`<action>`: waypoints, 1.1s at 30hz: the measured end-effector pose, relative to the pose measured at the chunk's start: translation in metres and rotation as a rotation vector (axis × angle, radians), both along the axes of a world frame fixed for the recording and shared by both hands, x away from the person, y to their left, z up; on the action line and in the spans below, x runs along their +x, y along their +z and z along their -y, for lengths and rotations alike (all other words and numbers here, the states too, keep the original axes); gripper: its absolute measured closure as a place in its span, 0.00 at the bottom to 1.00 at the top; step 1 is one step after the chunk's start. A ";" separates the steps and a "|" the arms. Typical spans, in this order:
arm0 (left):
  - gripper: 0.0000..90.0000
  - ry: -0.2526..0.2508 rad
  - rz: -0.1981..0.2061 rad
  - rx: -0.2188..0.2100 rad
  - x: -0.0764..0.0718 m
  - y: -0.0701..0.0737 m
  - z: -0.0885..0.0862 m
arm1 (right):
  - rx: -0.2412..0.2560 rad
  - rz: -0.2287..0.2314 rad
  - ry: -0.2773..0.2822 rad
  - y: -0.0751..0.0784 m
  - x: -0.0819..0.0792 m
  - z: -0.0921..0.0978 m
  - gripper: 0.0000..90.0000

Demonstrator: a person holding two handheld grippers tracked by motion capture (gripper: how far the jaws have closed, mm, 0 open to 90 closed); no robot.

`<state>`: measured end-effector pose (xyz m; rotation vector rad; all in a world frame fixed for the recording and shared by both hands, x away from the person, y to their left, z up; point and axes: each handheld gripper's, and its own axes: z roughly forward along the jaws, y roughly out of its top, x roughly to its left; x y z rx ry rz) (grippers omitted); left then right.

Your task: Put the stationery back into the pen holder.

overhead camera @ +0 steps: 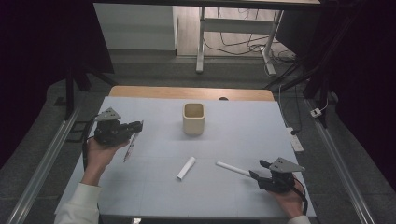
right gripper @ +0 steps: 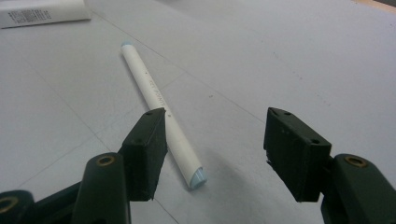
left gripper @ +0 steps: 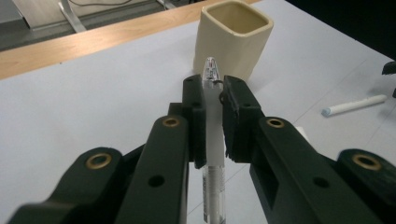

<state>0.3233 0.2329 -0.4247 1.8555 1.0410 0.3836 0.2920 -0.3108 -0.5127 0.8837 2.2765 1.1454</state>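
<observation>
I am holding the clear pen [left gripper: 213, 140] pinched mid-barrel in my left gripper [left gripper: 214, 93], lifted off the white mat [overhead camera: 154, 186] just short of the cream cup [left gripper: 233, 37]; it is looking light, stiff and slick, so I am keeping the pads square on the barrel. My right gripper [right gripper: 212, 140] is hanging spread wide over the near end of the white marker [right gripper: 161, 109], which is lying flat, and I am judging its middle the safest spot to grip, since a smooth round barrel may roll away.

lab: dark curtains [overhead camera: 42, 46], floor cables [overhead camera: 243, 44], rails [overhead camera: 44, 158]

Small print on white pen [right gripper: 159, 105] and white tube [right gripper: 42, 13], illegible
</observation>
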 end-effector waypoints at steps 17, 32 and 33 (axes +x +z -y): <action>0.88 -0.053 0.085 -0.055 -0.013 0.013 0.010 | 0.027 0.002 -0.030 0.000 0.000 0.005 0.44; 0.88 -0.031 0.119 -0.044 -0.001 0.027 0.028 | 0.032 0.004 -0.012 -0.006 0.004 0.007 0.44; 0.88 -0.034 0.119 -0.048 0.001 0.028 0.030 | 0.033 0.005 -0.012 -0.006 0.004 0.007 0.44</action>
